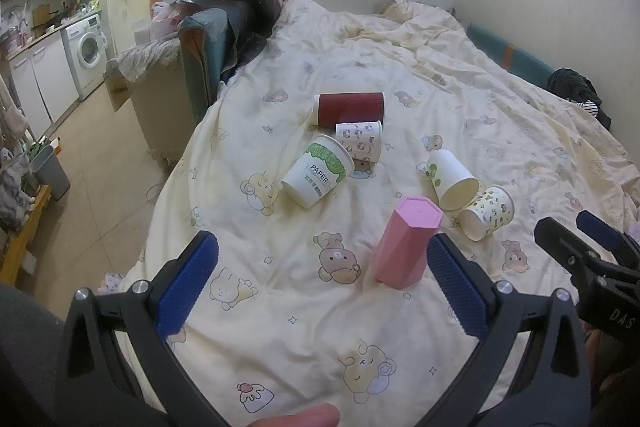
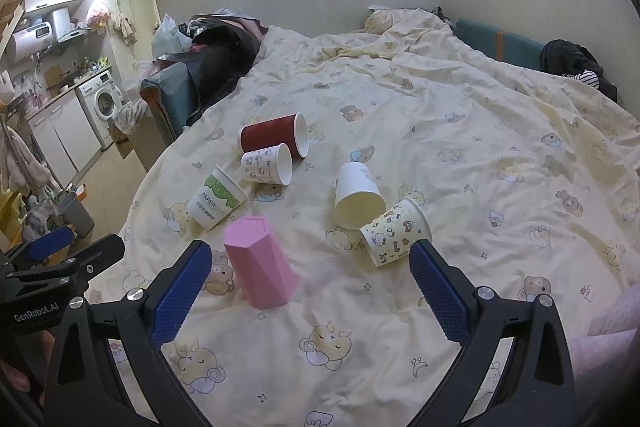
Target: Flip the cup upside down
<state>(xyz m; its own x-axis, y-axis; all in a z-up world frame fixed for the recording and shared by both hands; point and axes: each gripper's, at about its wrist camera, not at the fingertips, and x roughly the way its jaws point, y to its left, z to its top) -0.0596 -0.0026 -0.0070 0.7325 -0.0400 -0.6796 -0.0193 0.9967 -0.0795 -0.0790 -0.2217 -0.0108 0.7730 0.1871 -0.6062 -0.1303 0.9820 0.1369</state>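
A pink faceted cup stands upside down on the bed, slightly tilted. Around it lie several paper cups on their sides: a red ribbed cup, a small cartoon-print cup, a green-and-white "PAPER" cup, a plain white cup and a patterned cup. My left gripper is open and empty, with the pink cup just inside its right finger. My right gripper is open and empty, with the pink cup near its left finger.
The cups lie on a cream bear-print duvet. The bed's left edge drops to a tiled floor with a bin. A sofa arm and piled bags stand at the far left. Dark clothes lie at the right.
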